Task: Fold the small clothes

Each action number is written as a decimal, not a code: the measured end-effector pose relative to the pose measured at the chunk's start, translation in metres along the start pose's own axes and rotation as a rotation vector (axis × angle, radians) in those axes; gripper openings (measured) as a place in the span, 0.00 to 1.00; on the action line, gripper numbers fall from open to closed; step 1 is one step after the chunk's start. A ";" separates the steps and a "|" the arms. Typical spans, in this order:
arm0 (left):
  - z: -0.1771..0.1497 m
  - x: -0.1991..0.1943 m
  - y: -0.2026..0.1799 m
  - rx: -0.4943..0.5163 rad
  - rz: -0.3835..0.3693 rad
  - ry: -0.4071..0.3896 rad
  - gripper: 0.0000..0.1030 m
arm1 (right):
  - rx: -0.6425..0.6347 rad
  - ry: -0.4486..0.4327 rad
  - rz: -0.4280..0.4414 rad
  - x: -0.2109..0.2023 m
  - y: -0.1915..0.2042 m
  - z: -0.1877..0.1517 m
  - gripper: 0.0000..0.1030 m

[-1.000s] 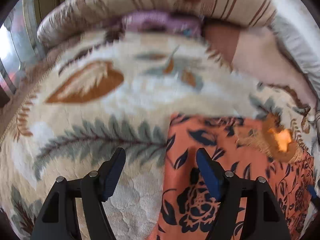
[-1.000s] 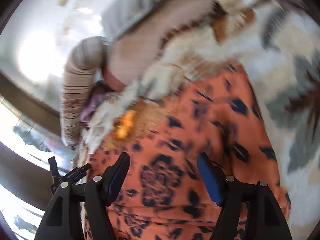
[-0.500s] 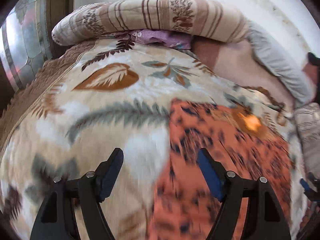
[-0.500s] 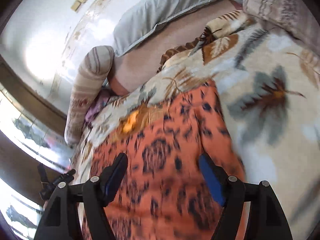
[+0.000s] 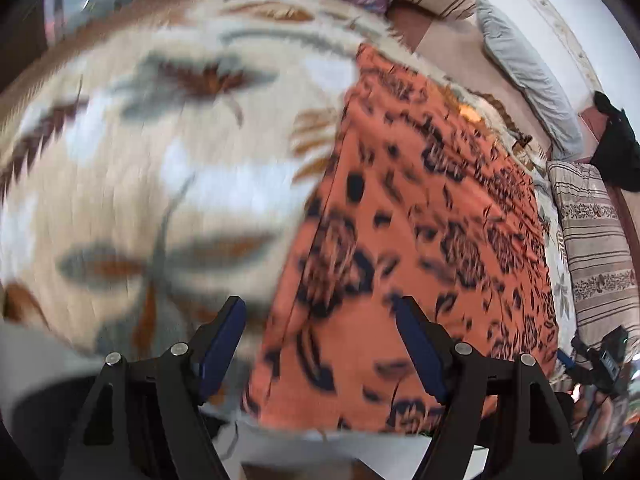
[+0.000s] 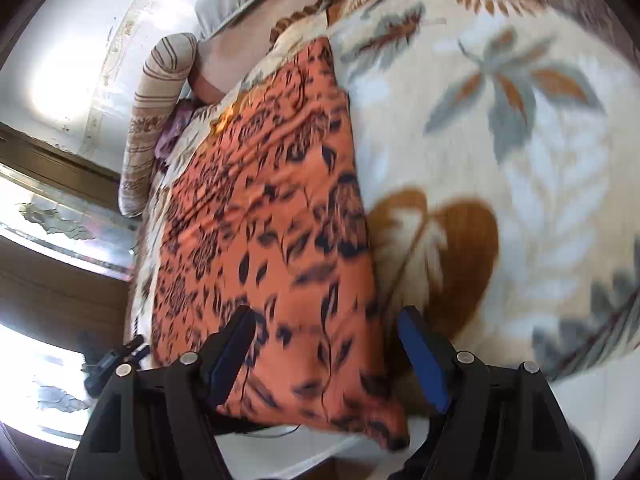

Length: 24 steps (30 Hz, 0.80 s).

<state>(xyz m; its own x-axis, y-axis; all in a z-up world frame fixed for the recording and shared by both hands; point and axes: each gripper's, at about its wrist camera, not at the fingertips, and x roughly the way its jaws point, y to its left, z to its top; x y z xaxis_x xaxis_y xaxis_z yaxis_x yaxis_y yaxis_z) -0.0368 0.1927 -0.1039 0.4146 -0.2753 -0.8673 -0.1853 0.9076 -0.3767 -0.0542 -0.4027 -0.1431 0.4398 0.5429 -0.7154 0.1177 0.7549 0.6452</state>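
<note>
Here both tongs, left [image 5: 320, 344] and right [image 6: 326, 346], hang spread, seemingly empty, above the orange garment [image 5: 420, 220].

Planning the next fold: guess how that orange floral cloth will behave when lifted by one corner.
The orange floral cloth lies flat and thin, so probably floppy and light. It would likely drape and sag. On the fuzzy blanket it may cling rather than slide.

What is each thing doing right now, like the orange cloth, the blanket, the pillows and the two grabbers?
Orange cloth: spread flat on the blanket, its near end at the bed's edge, not held.
Blanket: spread over the bed, under the cloth.
Striped bolster: lying at the bed's far end.
Grey pillow: lying along the wall.
Left gripper: open, nothing held.
Right gripper: open, nothing held.
</note>
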 end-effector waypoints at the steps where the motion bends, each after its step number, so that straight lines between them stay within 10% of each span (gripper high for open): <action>1: -0.005 0.000 0.002 -0.013 -0.013 0.010 0.76 | 0.008 0.012 0.003 0.000 -0.002 -0.005 0.75; 22: -0.023 0.008 0.017 -0.053 -0.080 0.093 0.66 | -0.009 0.109 0.005 0.021 0.005 -0.026 0.74; 24: -0.024 0.006 0.017 -0.038 -0.057 0.090 0.53 | -0.020 0.126 -0.008 0.025 0.006 -0.025 0.72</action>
<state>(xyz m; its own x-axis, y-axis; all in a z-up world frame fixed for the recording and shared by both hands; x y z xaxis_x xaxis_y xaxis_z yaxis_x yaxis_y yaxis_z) -0.0590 0.1992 -0.1231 0.3443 -0.3550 -0.8691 -0.1979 0.8775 -0.4368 -0.0650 -0.3756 -0.1635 0.3237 0.5776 -0.7494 0.1022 0.7660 0.6346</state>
